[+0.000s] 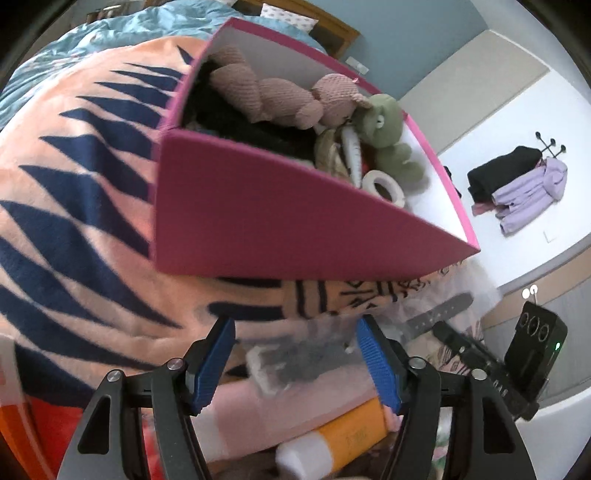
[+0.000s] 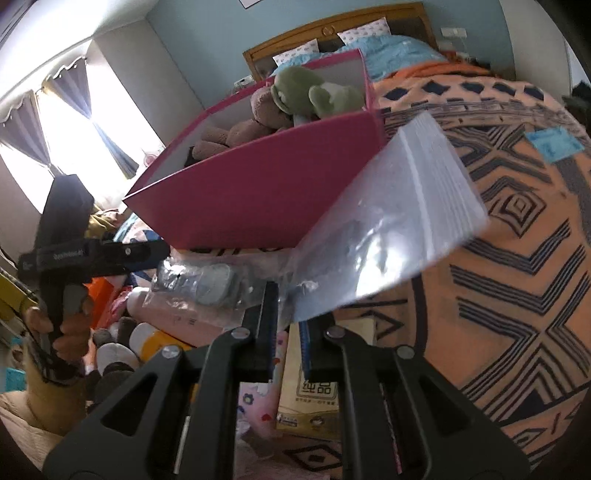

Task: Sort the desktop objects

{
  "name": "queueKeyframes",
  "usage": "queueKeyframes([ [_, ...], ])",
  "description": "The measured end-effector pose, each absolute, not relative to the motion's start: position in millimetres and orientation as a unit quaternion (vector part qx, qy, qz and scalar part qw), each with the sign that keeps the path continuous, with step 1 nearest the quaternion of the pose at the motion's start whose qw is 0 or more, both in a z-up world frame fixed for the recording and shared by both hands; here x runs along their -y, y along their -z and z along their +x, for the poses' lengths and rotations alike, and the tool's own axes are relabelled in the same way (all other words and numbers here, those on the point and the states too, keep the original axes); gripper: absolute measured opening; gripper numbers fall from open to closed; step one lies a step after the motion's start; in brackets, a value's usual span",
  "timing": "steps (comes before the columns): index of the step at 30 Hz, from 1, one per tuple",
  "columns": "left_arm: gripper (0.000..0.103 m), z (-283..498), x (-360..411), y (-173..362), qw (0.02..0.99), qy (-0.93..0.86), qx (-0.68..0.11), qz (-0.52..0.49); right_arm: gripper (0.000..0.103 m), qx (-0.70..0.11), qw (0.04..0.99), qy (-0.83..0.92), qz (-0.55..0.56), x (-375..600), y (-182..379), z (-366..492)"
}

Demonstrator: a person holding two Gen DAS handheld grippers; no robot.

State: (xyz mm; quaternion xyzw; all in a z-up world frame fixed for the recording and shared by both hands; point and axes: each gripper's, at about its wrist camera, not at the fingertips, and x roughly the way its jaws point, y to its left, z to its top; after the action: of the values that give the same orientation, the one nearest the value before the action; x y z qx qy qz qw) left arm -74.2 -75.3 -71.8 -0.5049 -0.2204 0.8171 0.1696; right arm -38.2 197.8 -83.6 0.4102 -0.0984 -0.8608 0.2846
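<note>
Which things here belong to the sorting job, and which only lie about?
Job:
- right tool, shut on clear plastic bag
- left tool, open
- pink box
- green plush toy and pink knitted toy in the box
- orange tube

Lying about:
- orange patterned blanket
- clothes on wall hooks
- wooden headboard

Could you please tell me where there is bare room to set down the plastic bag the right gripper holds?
Blanket right of pink box lies bare. Box is crowded with plush toys, with white floor showing beside tape roll. Clutter fills below.
</note>
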Motion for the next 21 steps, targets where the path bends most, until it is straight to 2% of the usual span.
queueKeyframes([
  [10, 0.083, -50.7, 62.7, 66.5, 0.201, -0.804, 0.133, -0.543, 0.012, 0.092, 0.286, 0.857, 0.418, -195.0, 86.5, -41.1],
  [14, 0.084, -64.8, 54.9, 75.1, 0.214, -0.785, 0.123, -0.568, 0.013, 0.089, 0.289, 0.856, 0.419, -193.0, 86.6, -41.0],
  [18, 0.084, -75.6, 56.7, 86.3, 0.217, -0.770, 0.149, -0.582, 0.013, 0.088, 0.292, 0.856, 0.417, -190.3, 85.6, -39.8],
  [20, 0.078, -72.6, 57.9, 82.1, 0.223, -0.774, 0.163, -0.569, 0.013, 0.085, 0.294, 0.856, 0.416, -188.7, 85.3, -39.4],
  [21, 0.072, -70.9, 57.9, 80.2, 0.216, -0.780, 0.162, -0.565, 0.013, 0.085, 0.295, 0.856, 0.416, -188.1, 85.2, -39.2],
])
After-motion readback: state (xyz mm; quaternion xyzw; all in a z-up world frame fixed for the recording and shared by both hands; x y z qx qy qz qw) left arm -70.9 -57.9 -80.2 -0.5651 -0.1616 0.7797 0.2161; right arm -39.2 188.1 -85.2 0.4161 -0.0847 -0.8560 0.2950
